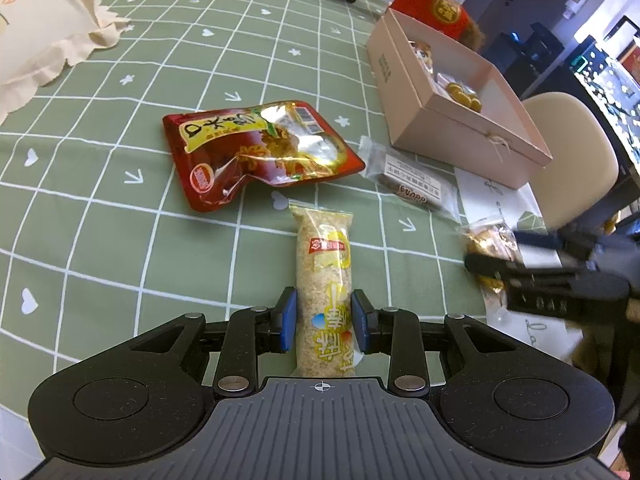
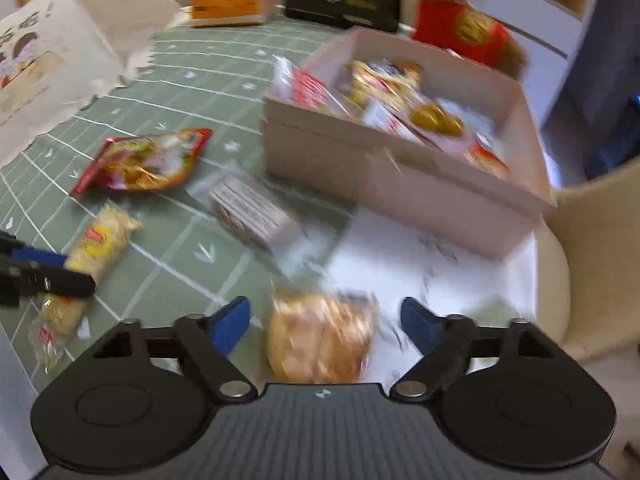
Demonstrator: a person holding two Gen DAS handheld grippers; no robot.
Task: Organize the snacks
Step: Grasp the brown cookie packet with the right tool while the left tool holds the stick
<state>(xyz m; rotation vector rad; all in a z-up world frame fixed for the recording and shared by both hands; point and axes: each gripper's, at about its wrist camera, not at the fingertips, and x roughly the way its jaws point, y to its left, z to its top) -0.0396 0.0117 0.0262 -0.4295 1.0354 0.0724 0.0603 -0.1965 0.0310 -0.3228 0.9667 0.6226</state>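
Left wrist: rice bar point(image 1: 324, 292) lies between left gripper point(image 1: 324, 320) pads.

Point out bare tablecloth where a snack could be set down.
Free: green cloth left of the red pouch, toward the cream bag. Crowded: between pouch, rice bar, wrapped bar and pink box.

This looks like a home dining area. A table wears a green cloth with a white grid and small hearts and arrows point(image 1: 120, 184), and cream rounded chairs point(image 1: 576, 152) stand at its edge. A cream ruffled fabric cover point(image 1: 44, 36), a red plush toy point(image 1: 432, 0) and an open beige cardboard box of snacks point(image 2: 400, 184) sit on it.
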